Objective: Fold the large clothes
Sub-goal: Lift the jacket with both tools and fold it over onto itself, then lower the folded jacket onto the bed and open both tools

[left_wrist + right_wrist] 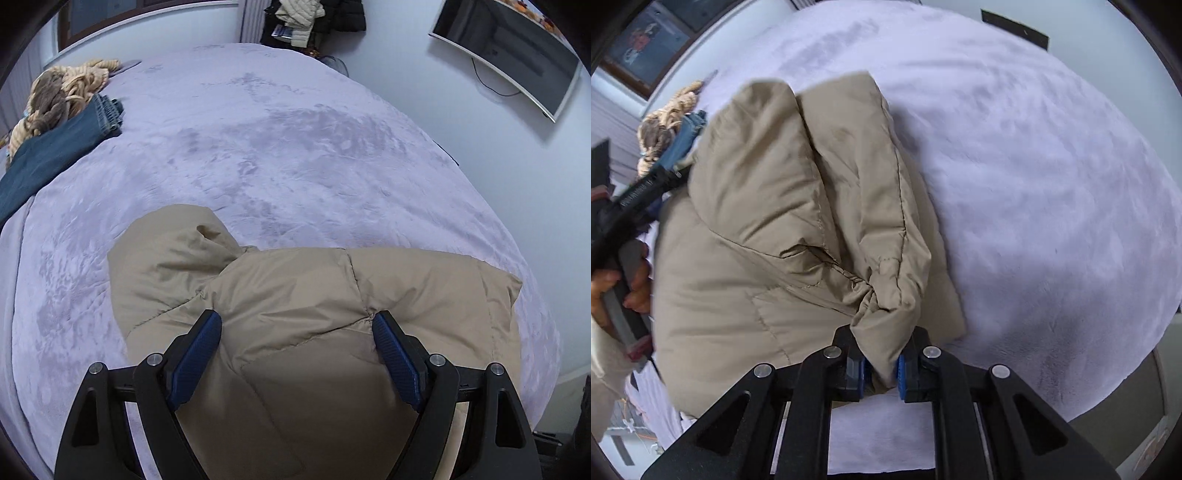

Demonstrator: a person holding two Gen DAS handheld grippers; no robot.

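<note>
A tan puffer jacket (295, 295) lies bunched on the lilac bed cover (258, 140). My left gripper (297, 325) is open, its blue-padded fingers (195, 354) spread wide over the jacket's quilted panel, with fabric between them but not pinched. In the right wrist view the same jacket (768, 206) is partly folded over itself. My right gripper (881, 363) is shut on a gathered fold of the jacket and holds it up off the bed cover (1052, 192). The hand with the left gripper shows at the left edge of the right wrist view (624, 229).
Blue jeans (51, 151) and a striped beige knit (62, 92) lie at the bed's far left. Dark and light coats (310, 18) hang at the back wall. A wall-mounted TV (517, 55) is at the upper right.
</note>
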